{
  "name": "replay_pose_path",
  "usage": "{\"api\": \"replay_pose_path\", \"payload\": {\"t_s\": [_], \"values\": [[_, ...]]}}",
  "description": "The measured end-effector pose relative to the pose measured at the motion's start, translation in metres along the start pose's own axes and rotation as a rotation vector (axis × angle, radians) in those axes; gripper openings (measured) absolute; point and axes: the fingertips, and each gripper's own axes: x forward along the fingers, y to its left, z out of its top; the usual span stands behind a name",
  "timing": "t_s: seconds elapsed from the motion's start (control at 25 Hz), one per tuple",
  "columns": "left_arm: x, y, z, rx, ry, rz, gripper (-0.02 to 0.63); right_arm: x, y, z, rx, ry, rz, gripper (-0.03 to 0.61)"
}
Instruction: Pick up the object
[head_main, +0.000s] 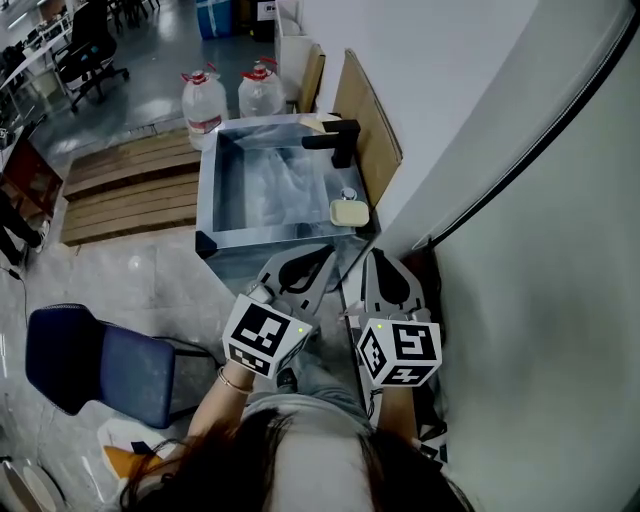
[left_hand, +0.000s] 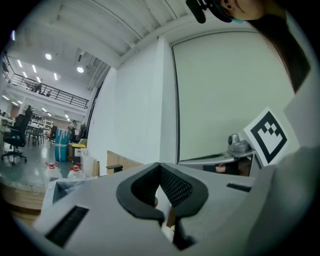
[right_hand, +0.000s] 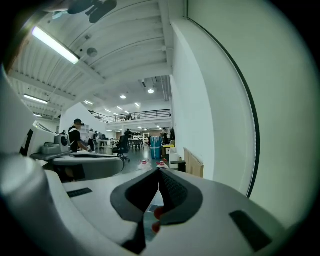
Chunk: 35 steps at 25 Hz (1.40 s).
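The left hand-held gripper (head_main: 326, 252) and the right hand-held gripper (head_main: 378, 255) hover side by side just short of a metal sink (head_main: 208, 185). Each has its jaws pressed together on nothing. A pale yellow, rounded block (head_main: 349, 212) lies on the sink's near right rim, apart from both grippers, with a black tap (head_main: 340, 140) behind it. The block's material is hard to make out.

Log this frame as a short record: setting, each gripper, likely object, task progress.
setting: metal sink with black faucet, beside a white wall
left gripper: jaws together, nothing between them
right gripper: jaws together, nothing between them
likely object: pale yellow block on the sink's right rim
behind sink: water jugs
progress: nothing picked up yet
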Motion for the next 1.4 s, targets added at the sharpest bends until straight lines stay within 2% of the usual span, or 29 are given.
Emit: {"api": "replay_pose_path", "payload": {"t_s": [0.8,1.08,1.4], "values": [[0.094,0.051,-0.017,-0.013,0.045,-0.032,0.008,0.100,-0.061,-0.033,-0.020,0.134,-0.011,0.026],[0.119,0.064,-0.025,-0.014,0.055,-0.034,0.008,0.129,-0.079,-0.058,-0.031,0.209,-0.016,0.026],[0.141,0.075,-0.038,-0.021,0.081,-0.034,0.008,0.159,-0.100,-0.104,-0.041,0.317,-0.014,0.028]]}}
